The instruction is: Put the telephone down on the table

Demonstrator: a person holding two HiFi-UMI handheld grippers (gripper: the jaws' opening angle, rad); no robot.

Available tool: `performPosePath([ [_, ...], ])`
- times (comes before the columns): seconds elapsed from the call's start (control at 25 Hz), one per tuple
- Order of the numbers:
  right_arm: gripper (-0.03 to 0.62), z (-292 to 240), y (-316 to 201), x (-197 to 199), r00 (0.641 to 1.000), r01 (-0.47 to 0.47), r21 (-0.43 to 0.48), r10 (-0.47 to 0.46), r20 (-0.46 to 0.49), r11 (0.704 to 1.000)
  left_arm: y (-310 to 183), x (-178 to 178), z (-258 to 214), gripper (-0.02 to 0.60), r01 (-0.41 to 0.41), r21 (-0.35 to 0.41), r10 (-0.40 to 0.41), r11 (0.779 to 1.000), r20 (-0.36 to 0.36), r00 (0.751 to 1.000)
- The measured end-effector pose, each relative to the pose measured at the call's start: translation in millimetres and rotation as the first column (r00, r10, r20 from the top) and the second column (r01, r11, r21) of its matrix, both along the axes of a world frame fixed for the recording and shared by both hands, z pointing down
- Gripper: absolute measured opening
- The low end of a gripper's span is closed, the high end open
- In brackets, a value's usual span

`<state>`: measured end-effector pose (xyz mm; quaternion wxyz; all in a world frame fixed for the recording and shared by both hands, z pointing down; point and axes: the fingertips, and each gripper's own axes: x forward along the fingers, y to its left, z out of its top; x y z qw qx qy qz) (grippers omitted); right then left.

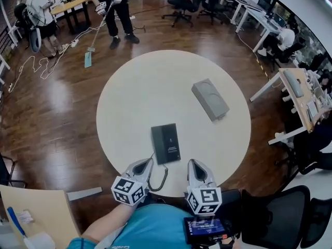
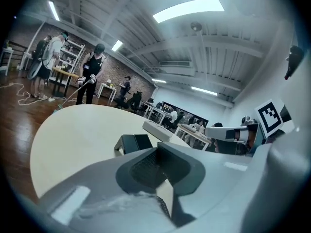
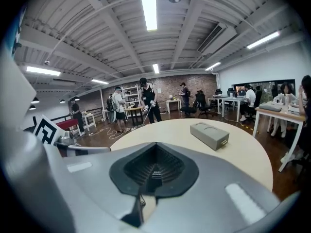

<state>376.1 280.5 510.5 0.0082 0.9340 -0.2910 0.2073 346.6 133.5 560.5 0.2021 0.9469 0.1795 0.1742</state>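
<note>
The black telephone (image 1: 166,143) lies flat on the round white table (image 1: 135,92), near its front edge, and its coiled cord (image 1: 162,180) runs over that edge between my two grippers. My left gripper (image 1: 142,166) hovers at the rim just left of the cord, jaws together with nothing in them. My right gripper (image 1: 195,166) is at the rim to the right, also shut and empty. In the left gripper view the telephone (image 2: 133,143) sits just beyond the closed jaws (image 2: 160,168). In the right gripper view the shut jaws (image 3: 154,171) hide the telephone; only the cord (image 3: 140,204) shows below.
A grey box (image 1: 210,99) lies on the right half of the table, also seen as the grey box (image 3: 210,135). A person with a mop (image 1: 111,9) stands on the wooden floor beyond. A black chair (image 1: 280,211) is at my right, and desks (image 1: 301,92) are further right.
</note>
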Motion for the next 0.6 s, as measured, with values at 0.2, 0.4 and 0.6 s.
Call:
performPosePath([
  [0.2,-0.006,-4.4,-16.4,31.5,1.0,-0.015,-0.04,0.015,0.006,0.999,-15.2,40.9,21.0,0.017,-0.077,-0.074,0.08,0.994,0.031,0.996],
  [0.4,-0.006,-3.8,-27.1,44.4,0.999,-0.035,-0.063,0.036,0.016,0.997,-14.7,71.6,61.6,0.191,-0.18,-0.192,0.202,0.965,0.103,0.974],
  [0.6,-0.006,6.4,-29.2,48.2,0.996,-0.065,-0.099,0.07,0.048,0.993,-10.0,87.8,97.4,0.286,-0.218,-0.373,0.298,0.902,0.172,0.939],
])
